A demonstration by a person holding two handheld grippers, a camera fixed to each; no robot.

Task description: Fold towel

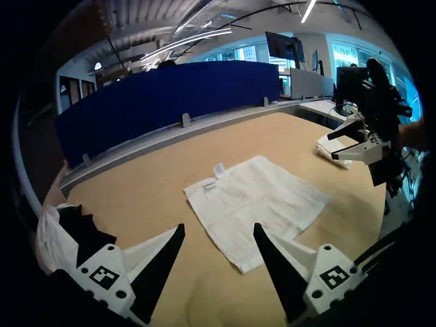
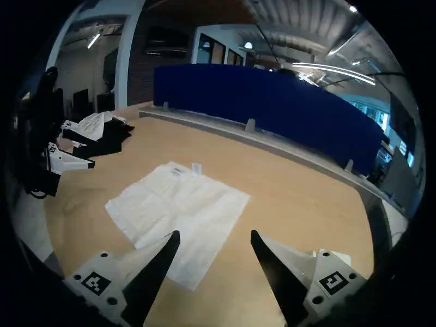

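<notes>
White towel [image 1: 256, 204] lies spread flat on the tan worktop [image 1: 152, 185], with its tag at the far edge. Left gripper [image 1: 218, 226] hovers at the towel's near edge, jaws wide apart and gripping nothing. Right gripper [image 2: 215, 233] hangs over the opposite edge, jaws apart too, nothing between them. A heap of black and white cloth [image 2: 103, 131] sits at the worktop's end near the left gripper, and a folded white stack [image 1: 332, 147] lies by the right one. A blue divider [image 1: 163, 98] runs along the back.

open tabletop [image 1: 158, 180] around the towel [image 1: 256, 201], blue divider [image 1: 163, 103] behind
</notes>
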